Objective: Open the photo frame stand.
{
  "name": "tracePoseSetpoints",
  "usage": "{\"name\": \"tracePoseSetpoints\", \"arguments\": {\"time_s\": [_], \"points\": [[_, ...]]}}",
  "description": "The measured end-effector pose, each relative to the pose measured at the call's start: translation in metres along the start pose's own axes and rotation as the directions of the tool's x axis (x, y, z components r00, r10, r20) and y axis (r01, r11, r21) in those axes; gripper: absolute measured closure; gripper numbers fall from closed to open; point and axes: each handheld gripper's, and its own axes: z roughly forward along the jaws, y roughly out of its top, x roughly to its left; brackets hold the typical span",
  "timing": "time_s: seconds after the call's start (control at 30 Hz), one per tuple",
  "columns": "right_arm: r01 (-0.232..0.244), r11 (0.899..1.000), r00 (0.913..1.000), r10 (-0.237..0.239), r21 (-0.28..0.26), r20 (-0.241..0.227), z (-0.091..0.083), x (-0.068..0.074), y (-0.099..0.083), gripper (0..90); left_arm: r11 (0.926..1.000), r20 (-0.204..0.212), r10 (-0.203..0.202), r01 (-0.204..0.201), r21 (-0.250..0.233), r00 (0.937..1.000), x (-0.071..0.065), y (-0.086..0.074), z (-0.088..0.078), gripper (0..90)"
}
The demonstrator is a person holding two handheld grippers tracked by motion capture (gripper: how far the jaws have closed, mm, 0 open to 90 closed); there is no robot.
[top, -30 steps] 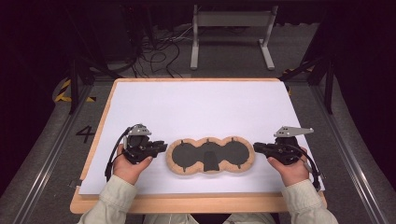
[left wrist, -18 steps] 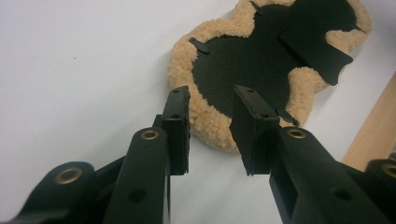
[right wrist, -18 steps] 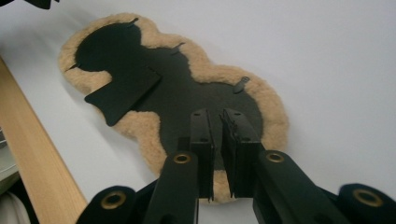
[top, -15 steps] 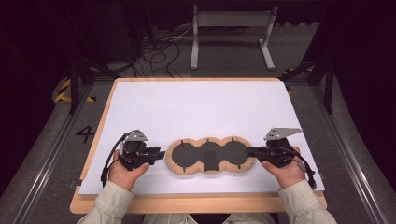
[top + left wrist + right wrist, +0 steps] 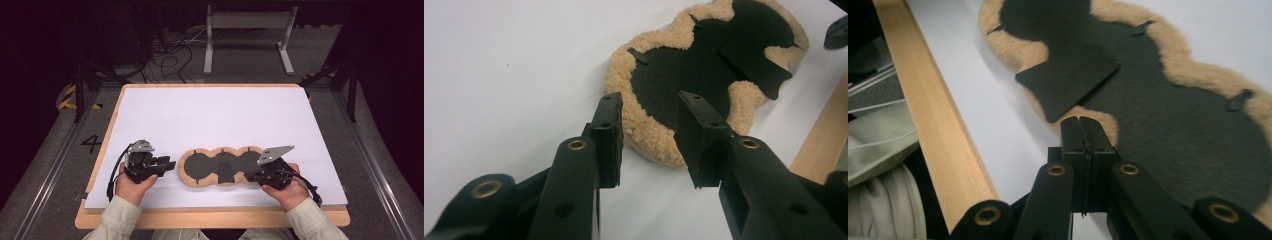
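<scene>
A three-lobed pad (image 5: pixel 220 167) with a black face and a tan fleece rim lies flat on the white sheet (image 5: pixel 215 120). A black flap (image 5: pixel 226 172) sticks out from its near edge. My left gripper (image 5: pixel 171 167) is level with the pad's left end and open. Its jaws have just been opening, and nothing is pressed between them. In the left gripper view the left gripper (image 5: pixel 649 130) frames the fleece edge of the pad (image 5: pixel 684 80). My right gripper (image 5: pixel 247 176) is shut with nothing in it. In the right gripper view the right gripper (image 5: pixel 1082 122) has its tips at the fleece rim of the pad (image 5: pixel 1173 125), beside the flap (image 5: pixel 1068 82).
The sheet covers a wooden table whose near edge (image 5: pixel 210 217) runs just below both hands. Behind the table a metal stand (image 5: pixel 247 30) and loose cables (image 5: pixel 165 55) are on the dark floor. A "4" (image 5: pixel 92 143) is marked on the floor at left.
My right gripper has slid left to the right lobe's near edge. The left hand has kept its place and its jaws stand wider apart.
</scene>
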Motion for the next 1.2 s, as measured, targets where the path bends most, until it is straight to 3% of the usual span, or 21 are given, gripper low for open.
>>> {"name": "tracePoseSetpoints", "arguments": {"time_s": [0.2,0.6,0.97,1.2], "points": [[0.037,0.997,0.9988,-0.034,0.07,-0.034,0.019,0.011,0.002,90.0,0.9998,0.009,-0.016,0.016,0.007,0.9998,0.0,-0.003,0.001,62.0],[0.036,0.99,0.9984,-0.03,0.133,-0.047,0.04,0.011,-0.002,90.0,1.0,-0.004,-0.003,0.003,0.0,1.0,0.0,-0.003,0.005,59.0],[-0.003,0.996,0.9973,0.009,0.091,-0.073,0.043,0.005,-0.001,90.0,0.9999,-0.01,-0.012,0.013,0.008,0.9999,0.003,-0.007,0.008,56.8],[-0.028,1.0,0.9957,0.029,0.01,-0.088,0.032,0.001,0.003,90.0,0.9997,-0.011,-0.02,0.02,0.013,0.9997,0.003,-0.009,0.009,56.5]]}}
